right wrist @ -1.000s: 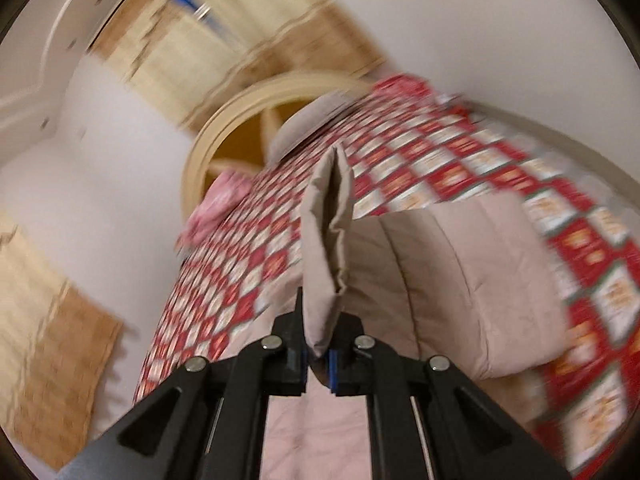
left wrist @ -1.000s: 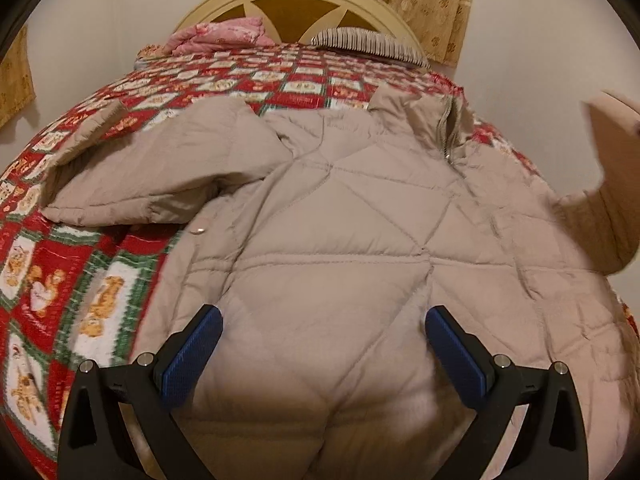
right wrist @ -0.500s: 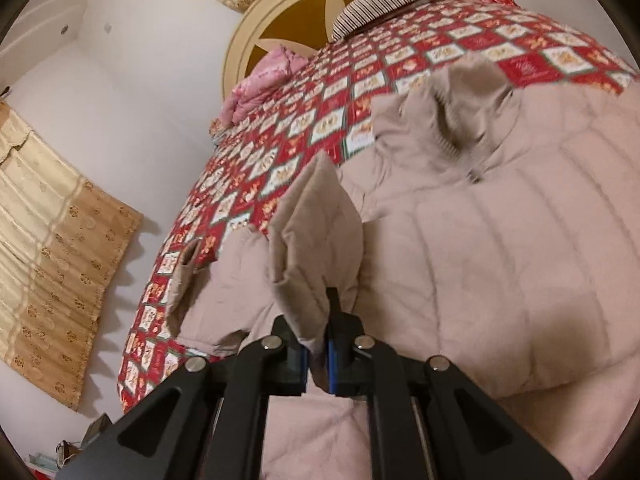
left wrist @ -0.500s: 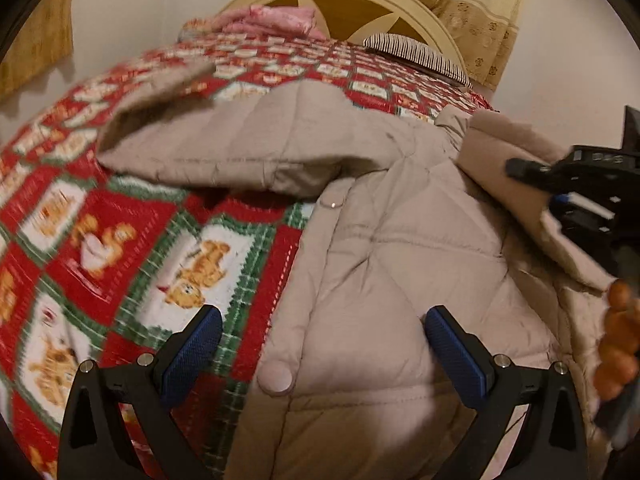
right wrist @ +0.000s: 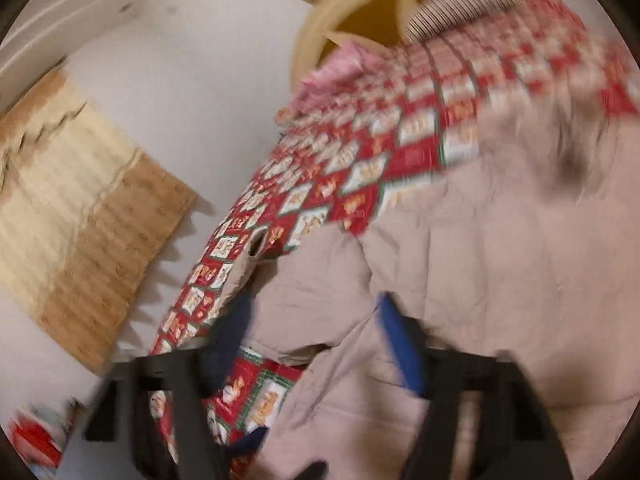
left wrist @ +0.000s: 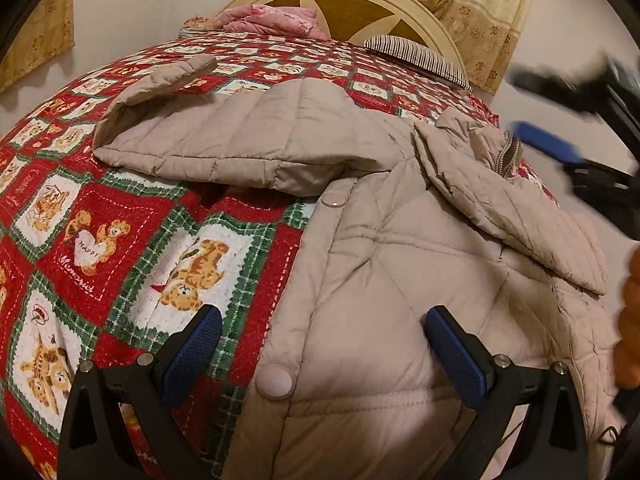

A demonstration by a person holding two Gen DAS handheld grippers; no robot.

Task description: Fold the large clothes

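1 beige jacket [left wrist: 400,300] on bed [left wrist: 120,240], 2 grippers — left [left wrist: 320,344] jaws wide, right [right wrist: 316,340] jaws just parting, seemingly empty

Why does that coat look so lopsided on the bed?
The coat is mid-fold: one sleeve lies folded across its front, while the other sleeve sprawls sideways over the quilt. The collar is rumpled. Nothing looks damaged.

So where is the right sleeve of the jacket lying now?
In the left wrist view the sleeve lies folded across the jacket chest at the right, below the collar.
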